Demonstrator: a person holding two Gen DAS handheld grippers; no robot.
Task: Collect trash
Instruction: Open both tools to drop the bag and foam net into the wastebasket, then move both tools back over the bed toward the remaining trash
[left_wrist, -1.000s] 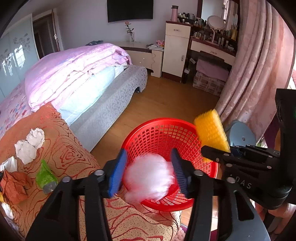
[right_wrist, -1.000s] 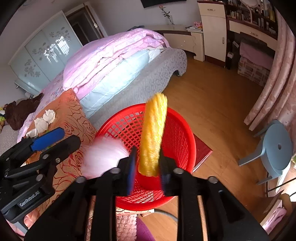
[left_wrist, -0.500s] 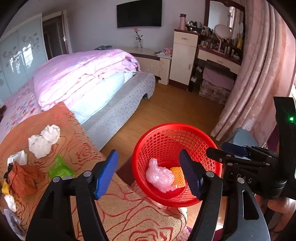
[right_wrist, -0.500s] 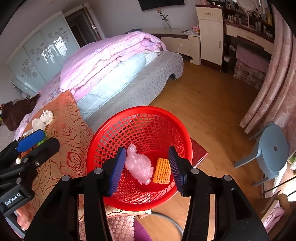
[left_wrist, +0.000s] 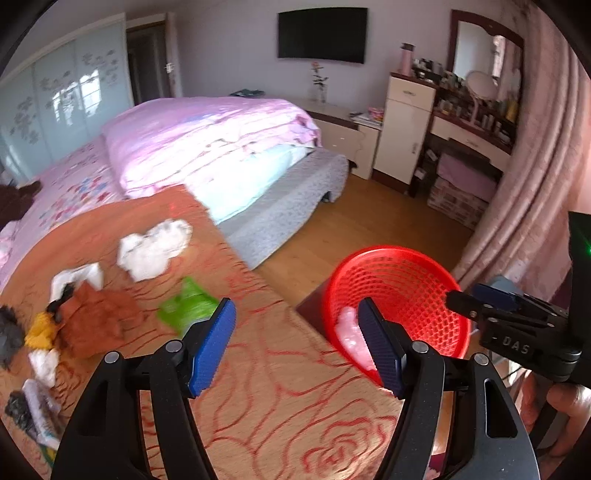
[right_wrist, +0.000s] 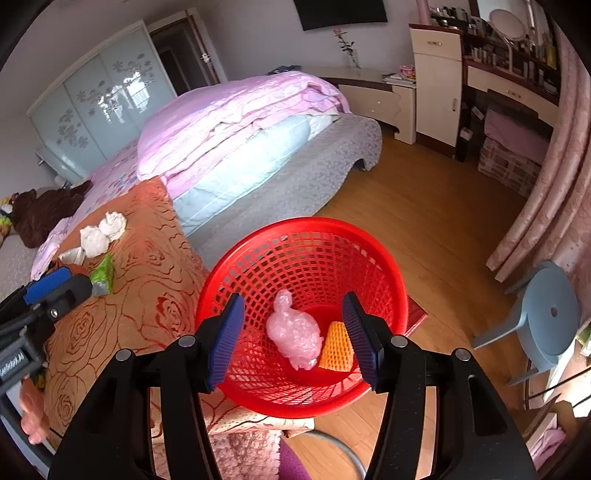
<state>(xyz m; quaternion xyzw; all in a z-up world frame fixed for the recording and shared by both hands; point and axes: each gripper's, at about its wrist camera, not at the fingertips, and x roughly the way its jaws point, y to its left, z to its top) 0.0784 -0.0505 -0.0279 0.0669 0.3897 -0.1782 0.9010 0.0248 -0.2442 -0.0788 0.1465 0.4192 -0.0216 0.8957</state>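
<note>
Right wrist view is showing the right gripper (right_wrist: 293, 339) with jaws just opening, empty, above the red basket (right_wrist: 236, 266); pink bag (right_wrist: 295, 338) and orange piece (right_wrist: 336, 347) are lying inside. The left gripper (left_wrist: 297, 345), released, is facing bedside wrappers beyond the basket; the green wrapper (left_wrist: 186, 306) could slip from thin pinching.

Daylit bedroom: wooden floor (right_wrist: 424, 221), pink-quilted bed (right_wrist: 236, 122), curtains (right_wrist: 561, 192).
</note>
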